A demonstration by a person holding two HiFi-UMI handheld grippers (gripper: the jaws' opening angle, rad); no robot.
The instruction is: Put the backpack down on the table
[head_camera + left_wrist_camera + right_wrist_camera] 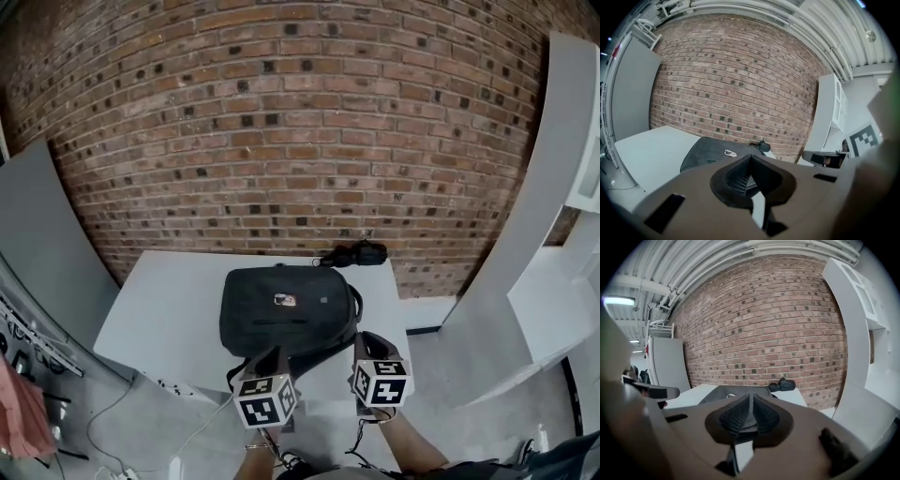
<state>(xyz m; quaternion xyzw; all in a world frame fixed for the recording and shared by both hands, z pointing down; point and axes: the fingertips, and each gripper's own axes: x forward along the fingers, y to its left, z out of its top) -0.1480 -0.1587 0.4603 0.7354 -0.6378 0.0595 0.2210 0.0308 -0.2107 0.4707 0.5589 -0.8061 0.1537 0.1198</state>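
A black backpack (286, 309) lies flat on the white table (159, 314), its small logo patch facing up. One strap loops over the table's front edge by my left gripper (274, 356). That gripper hovers at the pack's near-left corner, jaws shut, nothing between them. My right gripper (368, 339) sits at the near-right corner, also shut and empty. In the left gripper view the backpack (710, 152) lies just beyond the closed gripper (750, 159). The right gripper view shows the backpack (736, 391) past the closed gripper (751, 398).
A small black bundle (354, 254) rests at the table's back edge against the brick wall (300, 122). White shelving (562, 187) stands to the right, a grey panel (37, 244) to the left. Cables (192, 436) trail on the floor below the table front.
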